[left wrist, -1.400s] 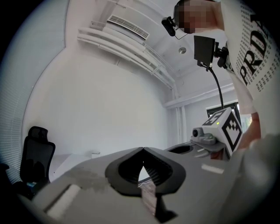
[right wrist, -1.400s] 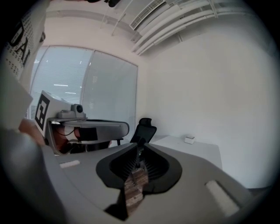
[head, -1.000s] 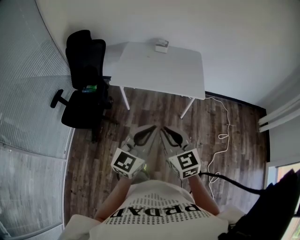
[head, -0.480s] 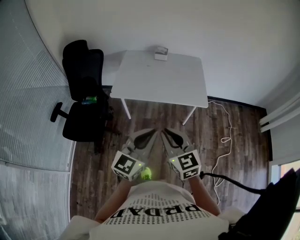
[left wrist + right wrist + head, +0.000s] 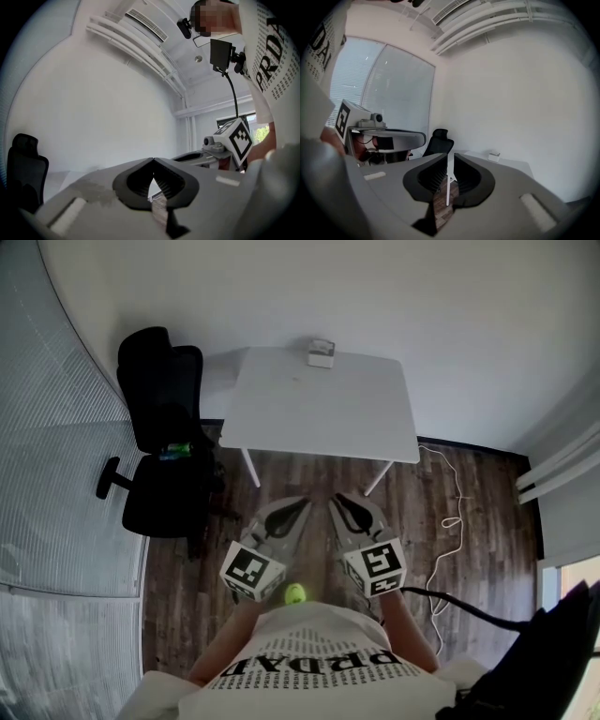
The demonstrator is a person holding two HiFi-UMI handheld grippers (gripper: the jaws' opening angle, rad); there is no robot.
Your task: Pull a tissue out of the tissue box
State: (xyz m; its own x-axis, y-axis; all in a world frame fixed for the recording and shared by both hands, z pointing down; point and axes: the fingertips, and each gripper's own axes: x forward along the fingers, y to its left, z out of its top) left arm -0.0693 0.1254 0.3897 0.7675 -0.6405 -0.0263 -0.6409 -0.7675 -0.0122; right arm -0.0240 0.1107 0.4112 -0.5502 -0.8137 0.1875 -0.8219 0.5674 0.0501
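Note:
A small white tissue box [image 5: 321,352] stands at the far edge of a white table [image 5: 319,409], against the wall. In the right gripper view the tissue box [image 5: 493,156] is small and far off on the table [image 5: 513,165]. I hold both grippers side by side at waist height over the wooden floor, well short of the table. The left gripper [image 5: 307,500] [image 5: 153,159] is shut, tips touching, nothing in it. The right gripper [image 5: 335,498] [image 5: 450,154] is shut to a hairline slit and holds nothing.
A black office chair [image 5: 164,437] [image 5: 439,143] stands left of the table. A glass wall with blinds [image 5: 56,474] runs along the left. A white cable [image 5: 448,512] trails on the floor at the right. A yellow-green round thing [image 5: 294,593] shows near my body.
The table and chair have drawn slightly nearer in the head view as I walk toward them. Both grippers stay together and shut.

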